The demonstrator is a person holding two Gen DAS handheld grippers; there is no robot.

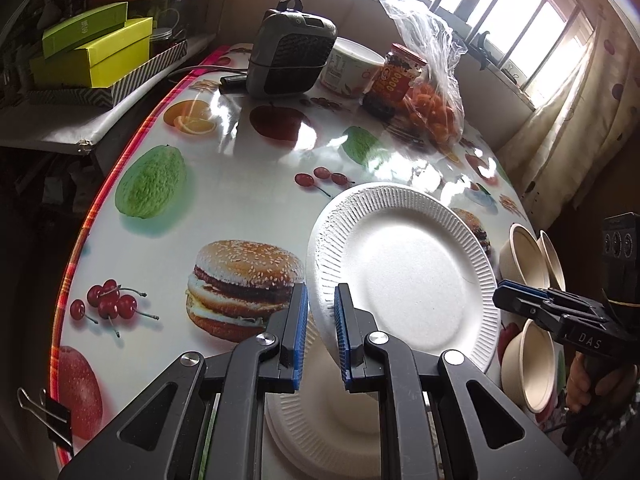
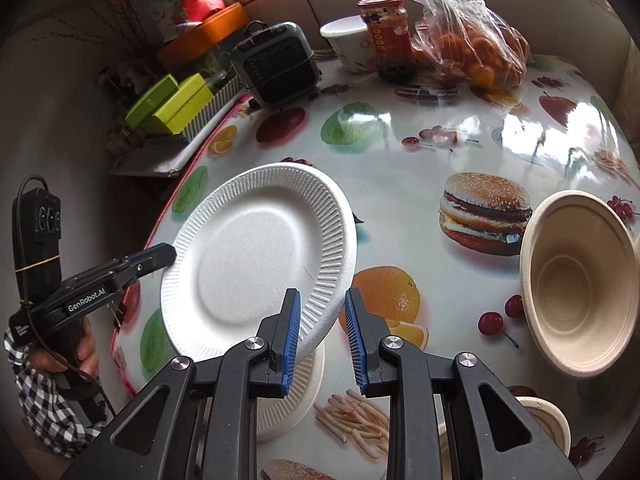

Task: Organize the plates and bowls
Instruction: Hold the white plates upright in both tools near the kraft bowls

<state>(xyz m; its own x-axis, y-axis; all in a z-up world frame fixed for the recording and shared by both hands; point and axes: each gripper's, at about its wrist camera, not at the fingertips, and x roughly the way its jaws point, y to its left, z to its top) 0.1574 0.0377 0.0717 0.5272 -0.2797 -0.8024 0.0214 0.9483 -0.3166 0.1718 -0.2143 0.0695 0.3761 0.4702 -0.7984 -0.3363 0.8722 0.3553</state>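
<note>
On the glossy fruit-and-burger printed tablecloth (image 1: 224, 200), the left gripper (image 1: 321, 334), jaws pinching its rim, held the white ribbed paper plate (image 1: 404, 276) tilted at centre frame above the white plate stack (image 1: 320, 436); the right gripper (image 2: 322, 340) stood spread, so lowering and release probably came next.

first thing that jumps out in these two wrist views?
A white paper plate tilted up above the table, its rim pinched by the left gripper, with more white plates stacked flat beneath it. The right gripper hangs open at the plate's near edge in its own view. Behind that, the loud fruit-and-burger tablecloth, beige bowls on the right, and a bag of oranges at the far side.
</note>
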